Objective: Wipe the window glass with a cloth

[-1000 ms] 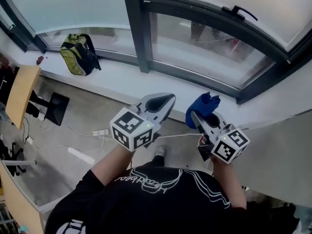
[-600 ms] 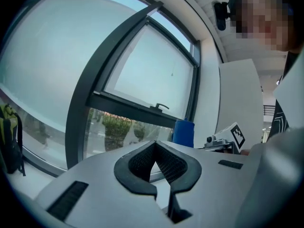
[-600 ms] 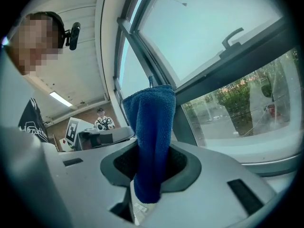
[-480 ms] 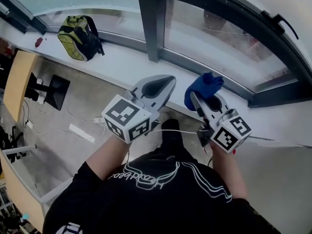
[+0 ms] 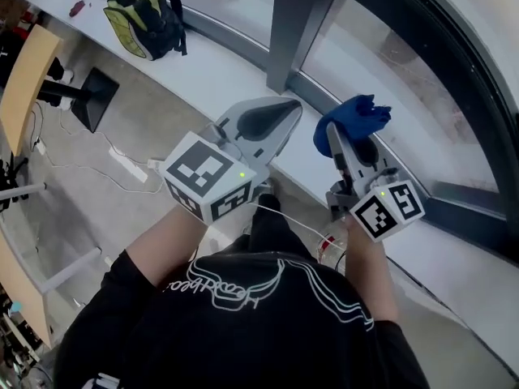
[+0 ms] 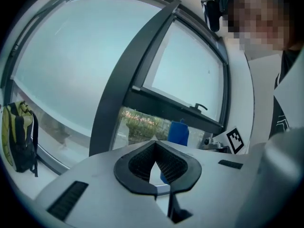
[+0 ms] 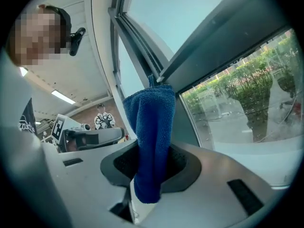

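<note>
A blue cloth [image 5: 357, 118] hangs bunched from my right gripper [image 5: 344, 142], which is shut on it just short of the lower window glass [image 5: 389, 79]. The right gripper view has the cloth [image 7: 151, 137] pinched between the pads and drooping over them, with the glass [image 7: 237, 94] and greenery beyond. My left gripper [image 5: 276, 117] is held beside it, to the left, jaws shut with nothing in them. From the left gripper view, the big pane [image 6: 80, 65] and an openable sash [image 6: 190, 75] lie ahead, and the cloth [image 6: 178, 133] shows past my left gripper [image 6: 155, 144].
A dark window post [image 5: 296, 23] stands between the panes above a white sill [image 5: 219, 67]. A green backpack [image 5: 146, 14] leans on the sill at the left. A wooden desk [image 5: 24, 79] and a power strip with cables [image 5: 130, 164] occupy the floor at left. A handle [image 6: 198, 107] sits on the sash.
Both grippers have moved up and closer to the window while the head view swung right. The cloth stays clamped in the right gripper; the left stays shut and empty.
</note>
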The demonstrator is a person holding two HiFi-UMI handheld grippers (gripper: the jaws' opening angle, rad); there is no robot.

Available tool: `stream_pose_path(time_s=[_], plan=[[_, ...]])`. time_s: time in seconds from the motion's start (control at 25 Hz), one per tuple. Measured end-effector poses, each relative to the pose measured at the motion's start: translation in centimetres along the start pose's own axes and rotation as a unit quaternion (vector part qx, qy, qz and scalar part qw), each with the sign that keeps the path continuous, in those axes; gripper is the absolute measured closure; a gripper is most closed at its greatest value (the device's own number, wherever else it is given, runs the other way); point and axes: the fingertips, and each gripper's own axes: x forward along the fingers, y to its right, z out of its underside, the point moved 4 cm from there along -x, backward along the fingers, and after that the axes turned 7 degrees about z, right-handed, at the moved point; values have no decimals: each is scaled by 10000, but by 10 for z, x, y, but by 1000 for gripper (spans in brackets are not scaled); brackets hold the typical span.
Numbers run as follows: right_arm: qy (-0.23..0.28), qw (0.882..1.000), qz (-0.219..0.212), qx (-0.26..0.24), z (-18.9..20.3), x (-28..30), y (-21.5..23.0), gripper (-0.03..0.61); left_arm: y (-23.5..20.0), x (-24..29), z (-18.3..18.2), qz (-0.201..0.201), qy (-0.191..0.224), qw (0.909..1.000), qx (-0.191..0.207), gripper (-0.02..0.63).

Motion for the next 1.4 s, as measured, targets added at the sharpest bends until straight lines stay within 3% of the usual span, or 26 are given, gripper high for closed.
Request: stream_pose_path(time_s=[0.24, 0.44, 0.8, 1.2, 1.4], plan=[[-325, 9981, 121, -501, -4, 60, 26, 485, -40, 15, 4, -189, -13, 9994, -284, 611], [-88, 9982, 125, -586, -16, 117, 50, 485, -73, 25, 8, -317, -47, 9987, -389, 611], [441, 9896, 858, -1066, -45, 187, 99, 485, -94, 22, 26, -438, -123, 9972, -593, 611], [717, 9777, 1229, -1542, -69, 214, 102, 485, -101, 5, 35, -658, -169, 9950, -732, 611], [785, 9760, 1346, -1522, -72, 215, 104, 485, -97, 5, 36, -638, -181, 9953, -712, 611]])
